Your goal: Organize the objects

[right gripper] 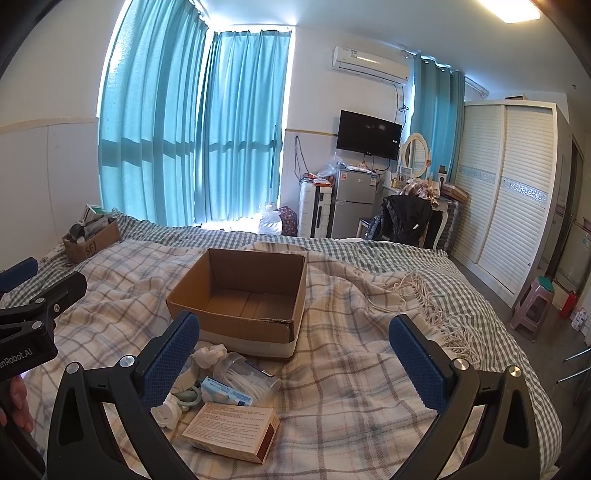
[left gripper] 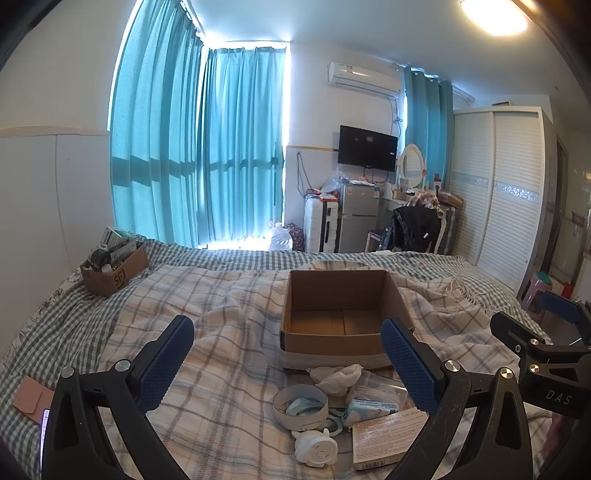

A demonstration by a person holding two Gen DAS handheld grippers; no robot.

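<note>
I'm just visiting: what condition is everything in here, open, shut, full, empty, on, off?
Left gripper: open, holding nothing.
Right gripper: open, holding nothing.
Cardboard box: open-topped, empty.
Small far box: open, full of items.
Medicine carton: shut, lying flat.
Curtains: drawn shut.
TV: off.
Ceiling light: on.
Wardrobe: doors shut.

1. Cardboard box (left gripper: 334,314) beyond the jaws: plain matt brown corrugated, rough torn rim.
2. Plaid blanket (right gripper: 351,369) under the jaws: soft woven cloth, rumpled, with stringy fringe.
3. Jaw pads (left gripper: 408,365): blue, dimpled, rubbery-looking, on matt black plastic with shiny metal bolts.
4. Flat carton (right gripper: 231,430) by the right gripper's left jaw: smooth printed paperboard.
5. Clear jar (right gripper: 247,376): glossy see-through plastic.
</note>
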